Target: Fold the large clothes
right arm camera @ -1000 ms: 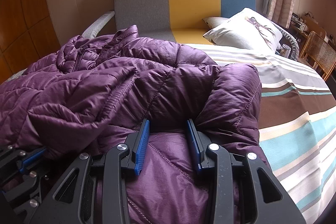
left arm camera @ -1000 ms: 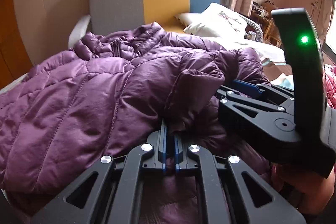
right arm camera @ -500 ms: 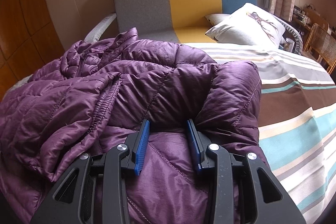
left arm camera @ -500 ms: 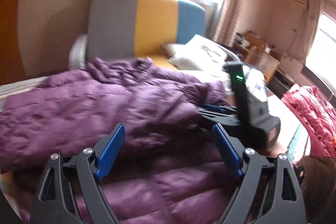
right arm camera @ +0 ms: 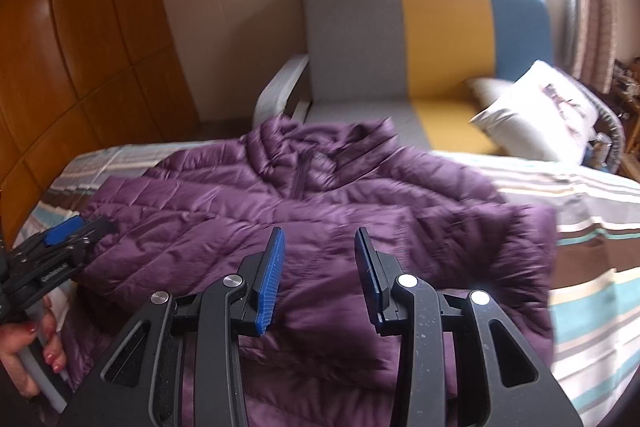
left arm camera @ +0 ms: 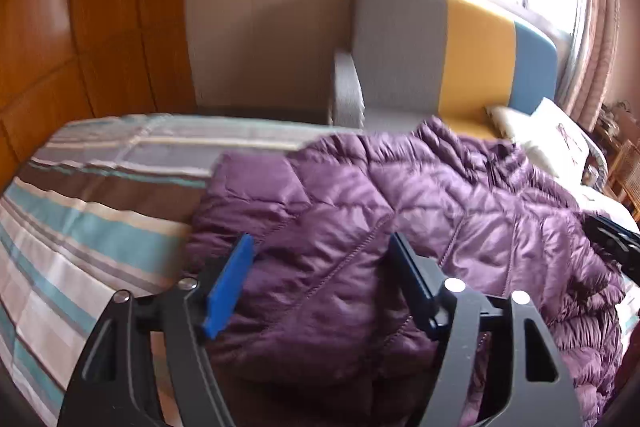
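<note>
The purple jacket [right arm camera: 320, 211] lies across the striped bed cover [right arm camera: 592, 267] in the middle of both frames, its collar toward the sofa [right arm camera: 420, 39] at the top. The right gripper [right arm camera: 320, 267] stands with its jaws apart above the lower middle of the jacket and grips nothing. The left gripper [left arm camera: 320, 279] also has its jaws apart, over the jacket's left part. I think the puffy, slippery cloth can spring back and open the fold, because nothing presses it down. A pinch that is too shallow may catch only the top layer, so the layers below slide and bunch.
</note>
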The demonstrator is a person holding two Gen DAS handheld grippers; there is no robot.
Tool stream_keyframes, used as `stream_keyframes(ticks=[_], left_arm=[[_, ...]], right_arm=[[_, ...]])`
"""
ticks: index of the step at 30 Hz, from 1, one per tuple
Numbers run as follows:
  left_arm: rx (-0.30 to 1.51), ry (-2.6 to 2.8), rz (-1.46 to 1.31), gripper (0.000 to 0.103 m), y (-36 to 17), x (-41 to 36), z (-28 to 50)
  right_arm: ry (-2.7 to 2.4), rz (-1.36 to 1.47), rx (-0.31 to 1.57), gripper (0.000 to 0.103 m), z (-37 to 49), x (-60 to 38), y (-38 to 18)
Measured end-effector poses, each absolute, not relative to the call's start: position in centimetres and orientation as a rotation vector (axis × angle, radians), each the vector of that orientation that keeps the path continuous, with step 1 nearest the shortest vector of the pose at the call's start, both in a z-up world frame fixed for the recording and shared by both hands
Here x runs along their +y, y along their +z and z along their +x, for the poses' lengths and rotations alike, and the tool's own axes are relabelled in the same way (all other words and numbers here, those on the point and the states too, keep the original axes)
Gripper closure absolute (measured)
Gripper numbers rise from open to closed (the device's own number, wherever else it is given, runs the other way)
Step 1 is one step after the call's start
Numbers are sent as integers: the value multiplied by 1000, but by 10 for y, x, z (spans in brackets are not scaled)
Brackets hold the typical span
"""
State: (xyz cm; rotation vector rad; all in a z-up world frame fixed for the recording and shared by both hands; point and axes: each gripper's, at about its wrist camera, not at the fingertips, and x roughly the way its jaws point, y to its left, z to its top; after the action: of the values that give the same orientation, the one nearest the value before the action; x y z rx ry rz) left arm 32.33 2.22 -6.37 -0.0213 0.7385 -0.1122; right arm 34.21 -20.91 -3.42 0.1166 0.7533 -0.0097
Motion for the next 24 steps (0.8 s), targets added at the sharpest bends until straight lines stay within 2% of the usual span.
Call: stream_keyframes(ticks=[5, 9, 21, 23, 24], left_arm=[[771, -181, 99, 34, -87, -12, 328], [817, -189, 132, 32, -101, -25, 335], [789, -219, 93, 32, -63, -45, 324], [807, -184, 137, 32, -68, -54, 337], [823, -171, 145, 31, -73, -55, 343]], right_arm=[[-108, 69, 864, 67, 366, -218, -79], [-106, 94, 844, 64, 366, -227, -97], [-134, 42, 829, 61, 367, -222, -97], [-156, 45, 832, 50, 364, -220, -99], [-157, 62, 833, 49, 355, -228, -98]])
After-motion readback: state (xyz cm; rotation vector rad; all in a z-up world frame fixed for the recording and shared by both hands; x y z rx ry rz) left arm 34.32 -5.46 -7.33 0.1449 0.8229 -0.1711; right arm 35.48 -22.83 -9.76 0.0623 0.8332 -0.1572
